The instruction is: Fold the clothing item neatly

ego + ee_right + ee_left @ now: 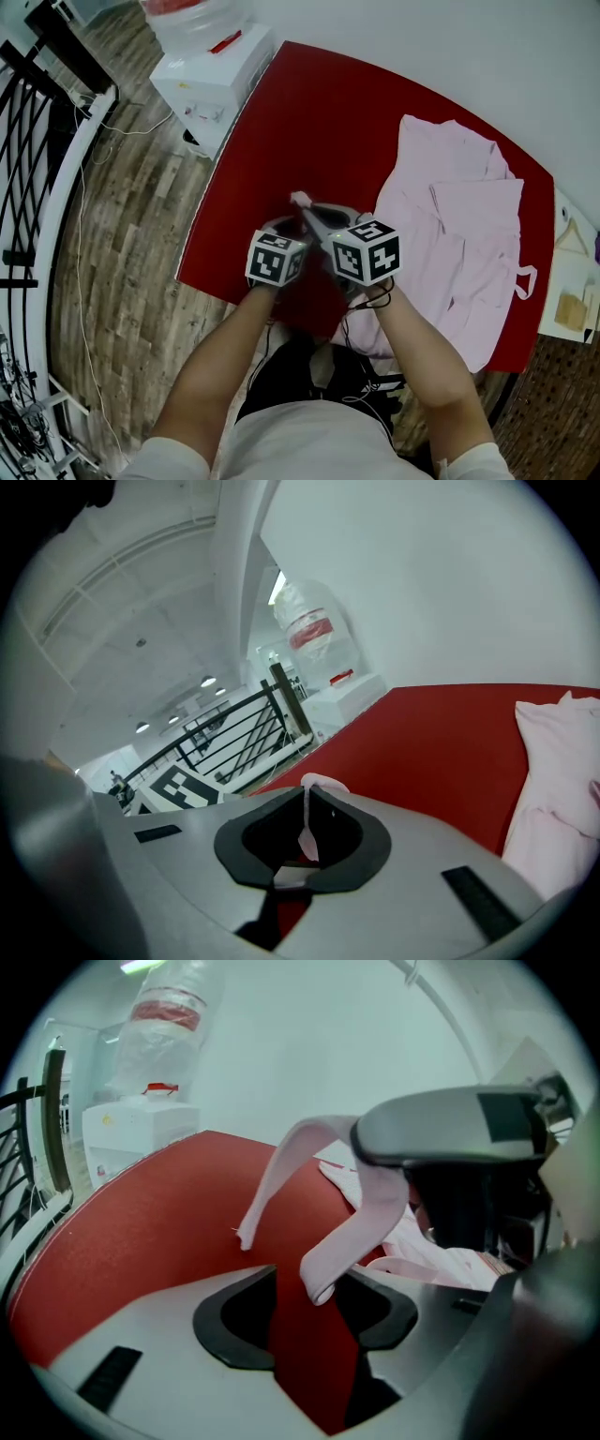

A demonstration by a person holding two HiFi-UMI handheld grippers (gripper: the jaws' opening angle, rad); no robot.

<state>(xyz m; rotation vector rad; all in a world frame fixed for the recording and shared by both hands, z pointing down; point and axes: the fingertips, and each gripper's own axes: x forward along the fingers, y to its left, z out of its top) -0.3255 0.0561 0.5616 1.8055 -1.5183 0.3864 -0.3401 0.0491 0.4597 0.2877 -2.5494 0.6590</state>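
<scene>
A pale pink garment (459, 244) lies spread on the right half of the red table (309, 122). One of its pink straps (300, 199) is lifted near the table's front edge. My right gripper (314, 214) is shut on that strap (319, 782), and a thin strip of it shows pinched between the pads. In the left gripper view the strap (375, 1213) hangs in a loop from the grey body of the right gripper (441, 1133). The loop's end dangles between the spread jaws of my left gripper (309, 1312), which stands open with its pads off the fabric. The garment (562, 789) shows at the right edge of the right gripper view.
A white water dispenser (211, 70) with a bottle stands off the table's far left corner. A black railing (28, 169) runs along the left over wooden floor. A pale surface with a hanger (572, 234) adjoins the table's right end. Both grippers work near the table's front edge.
</scene>
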